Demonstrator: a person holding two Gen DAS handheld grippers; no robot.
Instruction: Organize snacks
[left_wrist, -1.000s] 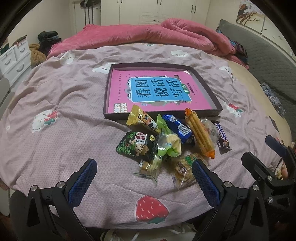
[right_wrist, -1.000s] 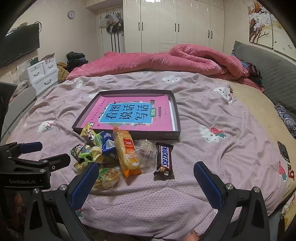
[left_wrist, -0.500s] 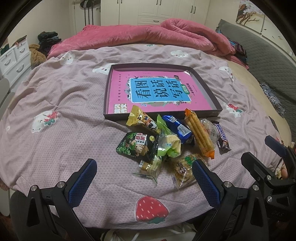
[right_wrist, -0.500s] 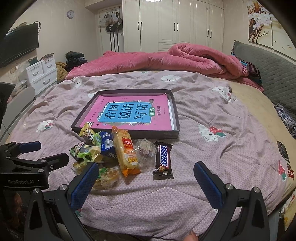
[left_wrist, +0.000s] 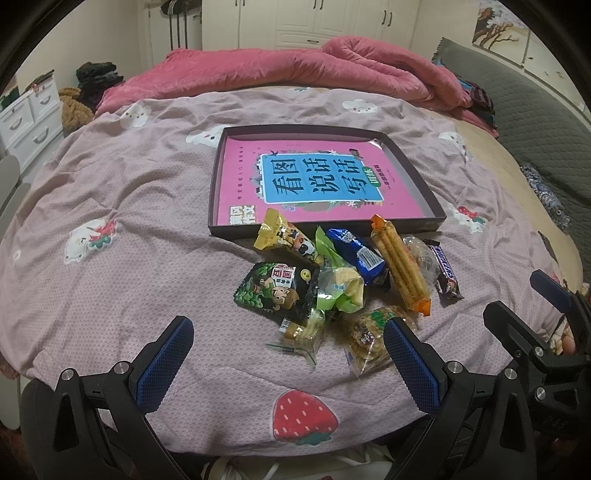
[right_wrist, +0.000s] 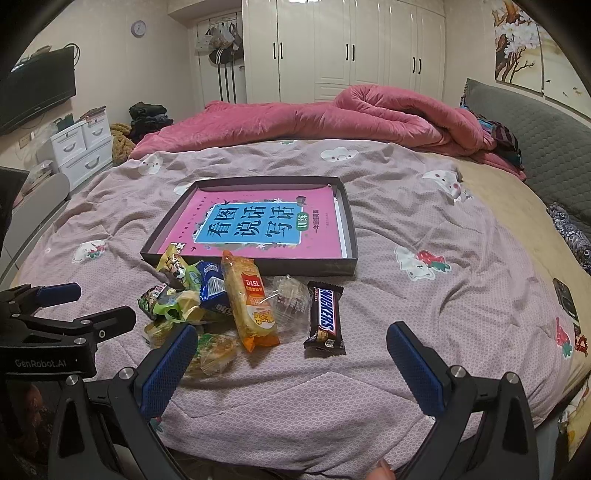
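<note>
The shallow dark box on the bed holds only a pink book. Snacks lie heaped just before it; the Snickers bar points toward the box. The left claw and right claw both gape wide, empty.

Pink book, seemingly dark-purple tray

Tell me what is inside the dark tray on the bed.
The dark tray holds a pink book with a blue title panel, lying flat and filling most of it. No snacks are inside. Whatever lies under the book is hidden.
</note>
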